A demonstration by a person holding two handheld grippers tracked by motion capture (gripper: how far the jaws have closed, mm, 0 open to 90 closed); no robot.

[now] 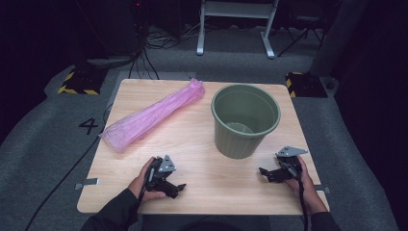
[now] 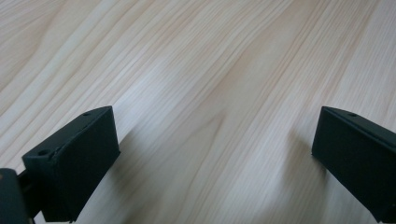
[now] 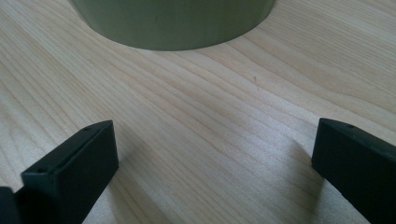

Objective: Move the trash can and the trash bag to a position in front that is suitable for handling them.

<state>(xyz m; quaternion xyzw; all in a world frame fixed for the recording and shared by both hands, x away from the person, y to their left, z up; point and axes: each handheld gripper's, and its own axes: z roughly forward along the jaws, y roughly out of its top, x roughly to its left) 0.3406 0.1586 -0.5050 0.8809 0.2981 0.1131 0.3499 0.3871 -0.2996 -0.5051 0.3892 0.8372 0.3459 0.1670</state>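
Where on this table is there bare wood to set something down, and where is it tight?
Widest bare patch: the near strip of the table between the left gripper and right gripper, both open, in front of the green bin. Also free: the near-left corner below the pink bag. Tight: the gap between bag and bin, and the far edge behind them.

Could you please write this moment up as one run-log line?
left gripper: open, empty, near table edge | right gripper: open, empty, beside green bin | pink plastic bag: flat, untouched | bin: upright
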